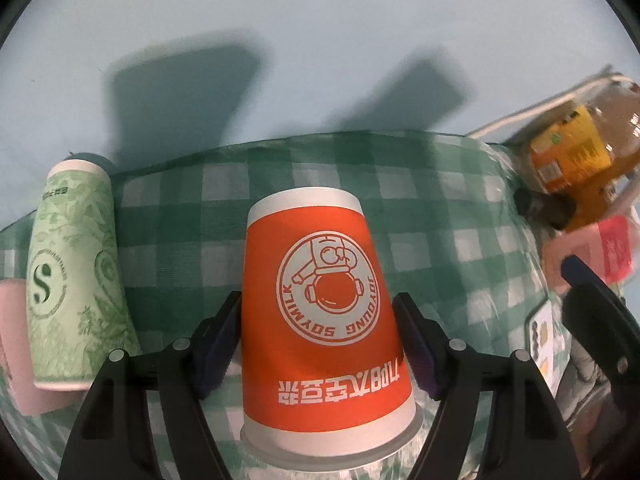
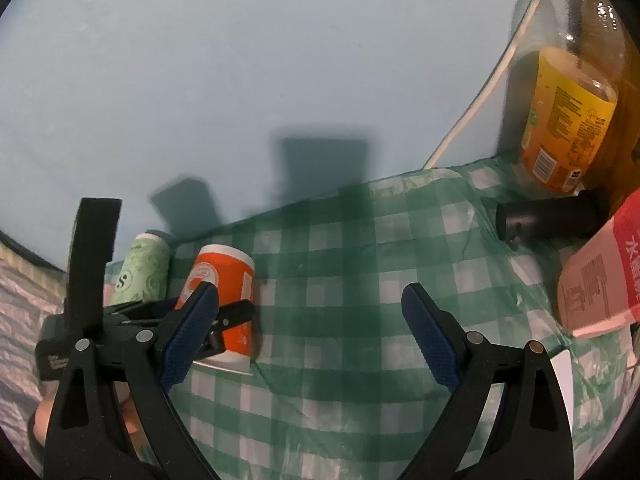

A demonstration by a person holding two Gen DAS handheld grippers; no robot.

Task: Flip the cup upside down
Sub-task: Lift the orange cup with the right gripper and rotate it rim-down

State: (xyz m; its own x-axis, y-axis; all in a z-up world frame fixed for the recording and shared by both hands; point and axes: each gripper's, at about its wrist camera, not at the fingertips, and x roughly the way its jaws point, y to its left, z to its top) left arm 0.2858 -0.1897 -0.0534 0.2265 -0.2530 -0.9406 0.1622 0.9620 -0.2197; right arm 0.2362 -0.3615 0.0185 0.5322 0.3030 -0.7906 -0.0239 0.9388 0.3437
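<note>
1. Two grippers are in view. The left gripper (image 1: 320, 344) has its jaws set on either side of the orange cup (image 1: 324, 328). The left pad appears to touch the wall; a narrow gap shows at the right pad, so whether the cup is pinched or freed cannot be told.
2. The orange cup stands inverted on the green checked tabletop (image 1: 440, 216), rim down and base up; its printing reads upside down. A clear disc or lid seems to lie under the rim.
3. The right gripper (image 2: 310, 336) hovers to the right of the cup with its jaws spread wide and nothing between them.
4. A green patterned cup (image 1: 72, 280) stands just left of the orange cup, also narrow end up. A pink object sits at the left edge.
5. At the far right stand a yellow-labelled bottle (image 2: 568, 120), a black cylinder (image 2: 548, 218) lying on its side, and a pink-and-red carton (image 2: 600, 276).
6. Status, as judged: the flip is effectively done. Remaining steps: confirm the jaws are off the cup and draw the left gripper clear without tipping it.
</note>
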